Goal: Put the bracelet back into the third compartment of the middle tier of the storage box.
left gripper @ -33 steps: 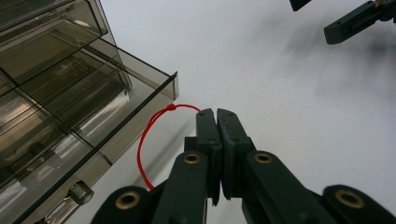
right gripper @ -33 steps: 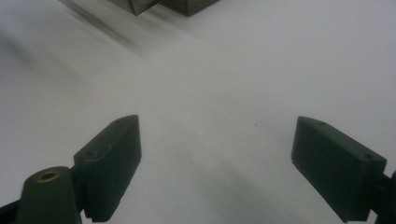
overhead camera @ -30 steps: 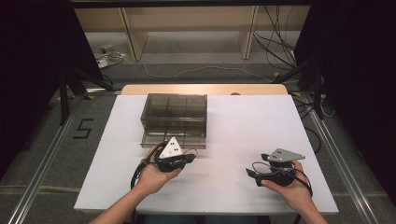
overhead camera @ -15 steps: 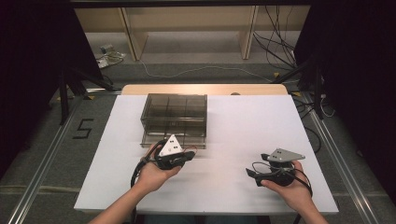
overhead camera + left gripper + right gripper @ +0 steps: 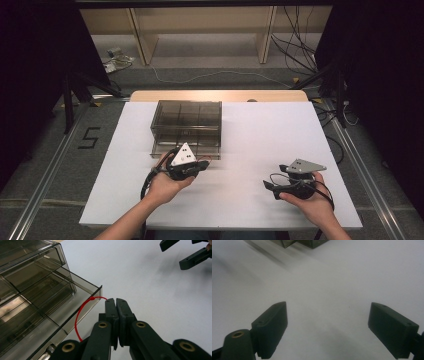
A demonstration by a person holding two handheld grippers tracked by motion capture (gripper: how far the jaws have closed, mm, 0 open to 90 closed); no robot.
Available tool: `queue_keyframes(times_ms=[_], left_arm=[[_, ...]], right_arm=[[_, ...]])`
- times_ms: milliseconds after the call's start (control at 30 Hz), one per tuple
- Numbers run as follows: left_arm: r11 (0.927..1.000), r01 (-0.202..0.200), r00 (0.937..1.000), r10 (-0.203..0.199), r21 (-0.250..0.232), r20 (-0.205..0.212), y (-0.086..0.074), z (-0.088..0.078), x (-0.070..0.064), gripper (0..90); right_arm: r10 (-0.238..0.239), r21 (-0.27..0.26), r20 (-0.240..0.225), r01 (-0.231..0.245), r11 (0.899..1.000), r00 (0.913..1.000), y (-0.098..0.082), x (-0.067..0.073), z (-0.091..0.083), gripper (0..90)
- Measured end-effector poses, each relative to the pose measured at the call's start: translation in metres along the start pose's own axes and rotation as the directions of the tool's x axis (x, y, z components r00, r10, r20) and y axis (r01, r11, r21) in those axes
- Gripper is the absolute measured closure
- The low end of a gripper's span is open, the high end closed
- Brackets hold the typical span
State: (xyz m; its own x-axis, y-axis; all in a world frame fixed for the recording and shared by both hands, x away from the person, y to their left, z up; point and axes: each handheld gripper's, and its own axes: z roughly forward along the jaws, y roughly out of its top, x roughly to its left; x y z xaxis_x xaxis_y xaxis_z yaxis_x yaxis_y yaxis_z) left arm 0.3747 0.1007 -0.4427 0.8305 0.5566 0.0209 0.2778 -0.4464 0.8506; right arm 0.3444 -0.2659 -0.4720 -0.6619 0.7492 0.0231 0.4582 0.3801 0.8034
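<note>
Seen from my remote station: my left gripper (image 5: 202,166) sits at the near right corner of a smoky, see-through drawer box (image 5: 186,125) on the white table (image 5: 260,135), its jaws pressed together. In the left gripper view a thin red loop (image 5: 79,317) arcs from the corner of the box's partly open bottom drawer (image 5: 47,322) to the jaw tips; the loop's end seems pinched between them, though the contact point is too fine for me to be sure. Its lower end runs behind the gripper's linkage and is lost there. From above, the loop is only a faint red trace beside the jaws.

My right gripper (image 5: 268,186) rests well apart from the box, near the table's front right, with jaws spread wide and bare table between them; the right gripper view shows both pads (image 5: 270,326) clear of everything. The box is cut to two dark corners at that view's top edge.

The box's inner dividers show through the tinted walls, but whether anything lies in the compartments I cannot tell. The left gripper view crops the box at its left and top edges, and the right gripper's jaw tips appear at the upper right corner, blurred. Both forearms leave the high view at the bottom edge.
</note>
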Motion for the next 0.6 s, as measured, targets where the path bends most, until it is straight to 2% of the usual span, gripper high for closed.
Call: queue_keyframes(times_ms=[600], left_arm=[[1.0000,0.005,0.9999,-0.005,-0.003,-0.015,0.0027,0.0021,0.0048,88.3]], right_arm=[[0.000,0.004,0.000,0.000,1.000,1.0000,0.0000,0.0007,-0.0007,16.6]])
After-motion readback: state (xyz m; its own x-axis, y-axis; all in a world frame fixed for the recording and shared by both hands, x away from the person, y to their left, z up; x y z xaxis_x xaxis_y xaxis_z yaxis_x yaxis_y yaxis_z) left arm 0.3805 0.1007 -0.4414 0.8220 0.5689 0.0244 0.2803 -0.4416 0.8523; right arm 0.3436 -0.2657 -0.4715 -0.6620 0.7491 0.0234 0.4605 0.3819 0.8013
